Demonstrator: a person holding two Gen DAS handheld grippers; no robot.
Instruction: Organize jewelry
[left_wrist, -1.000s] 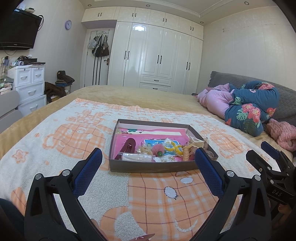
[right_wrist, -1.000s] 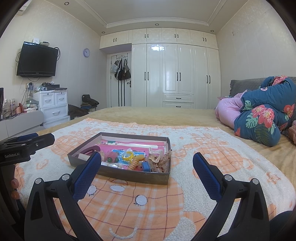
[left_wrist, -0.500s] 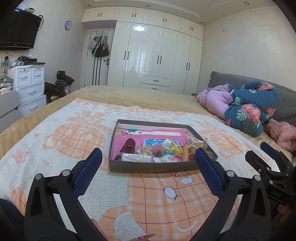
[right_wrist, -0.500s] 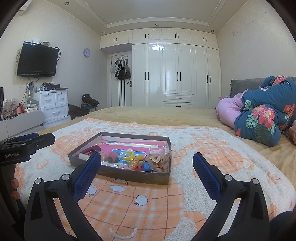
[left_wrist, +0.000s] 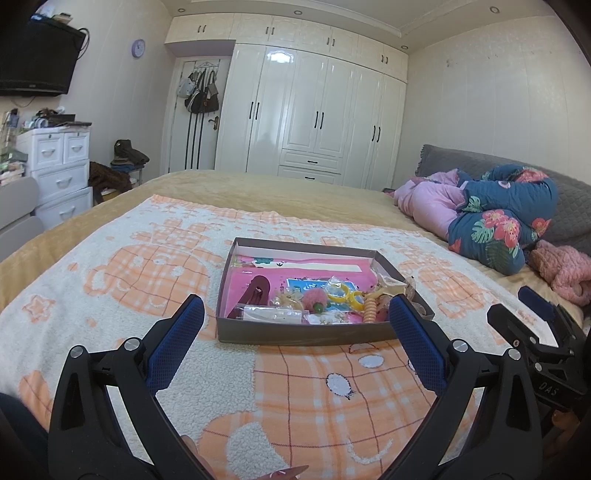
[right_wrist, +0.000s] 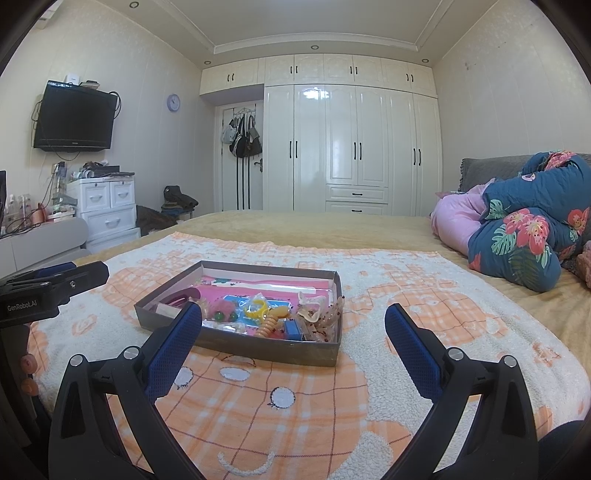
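Observation:
A shallow grey cardboard box (left_wrist: 295, 334) with a pink lining lies on the orange-and-white blanket on the bed; it also shows in the right wrist view (right_wrist: 258, 345). Inside lie a dark red hair clip (left_wrist: 255, 293), a pink pompom (left_wrist: 314, 298), yellow rings (left_wrist: 341, 291), an orange spiral tie (left_wrist: 368, 306) and small clear bags. My left gripper (left_wrist: 295, 317) is open and empty, just short of the box's near wall. My right gripper (right_wrist: 293, 323) is open and empty, near the box's near right side.
The blanket (left_wrist: 314, 387) covers the bed's near part. Folded pink and blue floral quilts (left_wrist: 498, 218) lie at the right by the grey headboard. White wardrobes (right_wrist: 351, 147) stand at the back, a white drawer unit (right_wrist: 107, 210) and a TV at the left.

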